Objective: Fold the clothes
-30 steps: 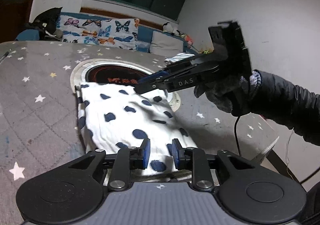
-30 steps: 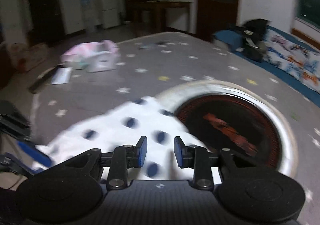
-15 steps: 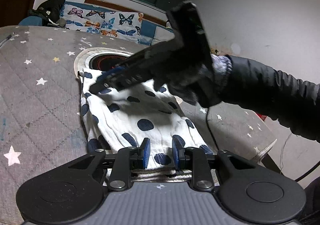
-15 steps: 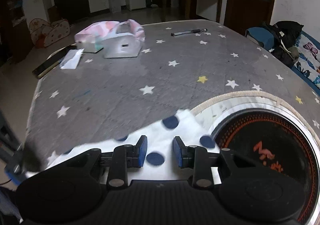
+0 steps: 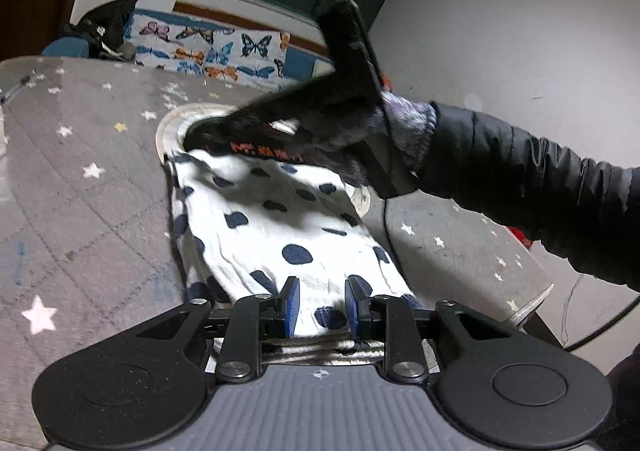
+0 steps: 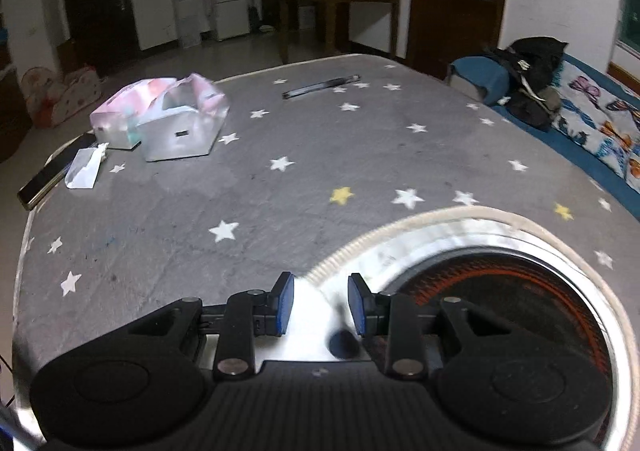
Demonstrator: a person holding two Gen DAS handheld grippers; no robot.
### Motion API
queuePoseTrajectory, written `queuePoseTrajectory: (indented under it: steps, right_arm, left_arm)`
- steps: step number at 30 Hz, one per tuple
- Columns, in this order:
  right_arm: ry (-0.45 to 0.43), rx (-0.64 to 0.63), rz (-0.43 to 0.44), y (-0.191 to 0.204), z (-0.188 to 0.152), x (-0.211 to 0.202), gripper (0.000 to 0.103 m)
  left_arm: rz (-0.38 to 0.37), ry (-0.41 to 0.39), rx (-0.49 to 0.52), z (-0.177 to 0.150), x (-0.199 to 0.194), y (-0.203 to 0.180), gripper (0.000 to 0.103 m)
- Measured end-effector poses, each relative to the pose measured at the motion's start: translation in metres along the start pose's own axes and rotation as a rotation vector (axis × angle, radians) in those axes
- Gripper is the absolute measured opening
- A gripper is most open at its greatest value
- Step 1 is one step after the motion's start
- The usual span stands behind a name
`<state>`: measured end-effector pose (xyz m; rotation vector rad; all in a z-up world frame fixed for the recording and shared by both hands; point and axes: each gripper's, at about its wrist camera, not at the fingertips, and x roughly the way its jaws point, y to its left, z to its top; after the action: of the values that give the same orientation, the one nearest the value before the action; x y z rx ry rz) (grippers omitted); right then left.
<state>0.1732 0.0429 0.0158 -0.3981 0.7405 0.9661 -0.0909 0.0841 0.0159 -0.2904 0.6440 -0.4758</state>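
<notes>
A quilted grey table (image 6: 280, 187) printed with stars carries a round metal-rimmed heater (image 6: 500, 275) set into it. Across table and heater rim lies the soft white cloth (image 5: 276, 235) with navy dots, creased. The left gripper (image 5: 319, 305) has blue-padded jaws slightly apart, with the cloth's near edge between them. The right gripper (image 6: 319, 303) stands likewise over the cloth's far corner; grip unclear for both.
</notes>
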Motion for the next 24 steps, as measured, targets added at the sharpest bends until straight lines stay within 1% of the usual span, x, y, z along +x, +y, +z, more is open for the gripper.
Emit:
queuePoseTrajectory:
  steps: [5,7,8,12,16,19,21,24]
  right_arm:
    - [0.035,0.005,-0.037,-0.013,-0.021,-0.021,0.03]
    - [0.052,0.007,-0.052,-0.017,-0.031,-0.026,0.032]
    - [0.056,0.013,-0.06,-0.019,-0.036,-0.027,0.036]
    - [0.047,0.034,-0.072,-0.022,-0.048,-0.036,0.037]
    - [0.023,0.006,-0.064,-0.011,-0.051,-0.048,0.039]
    - [0.006,-0.03,-0.045,0.002,-0.054,-0.058,0.04]
    - [-0.001,-0.056,-0.027,0.012,-0.055,-0.063,0.045]
    - [-0.011,-0.094,0.002,0.029,-0.058,-0.071,0.046]
  left_arm:
    - [0.046,-0.007,-0.001,-0.002,-0.018,0.006,0.029]
    - [0.065,-0.001,0.001,-0.004,-0.024,0.005,0.033]
    - [0.073,0.002,0.002,-0.006,-0.026,0.005,0.035]
    - [0.096,0.036,0.006,-0.017,-0.028,0.004,0.042]
    - [0.112,0.07,0.015,-0.026,-0.021,0.002,0.042]
    - [0.104,0.084,0.031,-0.029,-0.016,-0.001,0.043]
    - [0.102,0.091,0.048,-0.031,-0.014,-0.005,0.048]
    - [0.13,0.101,0.091,-0.034,-0.009,-0.013,0.05]
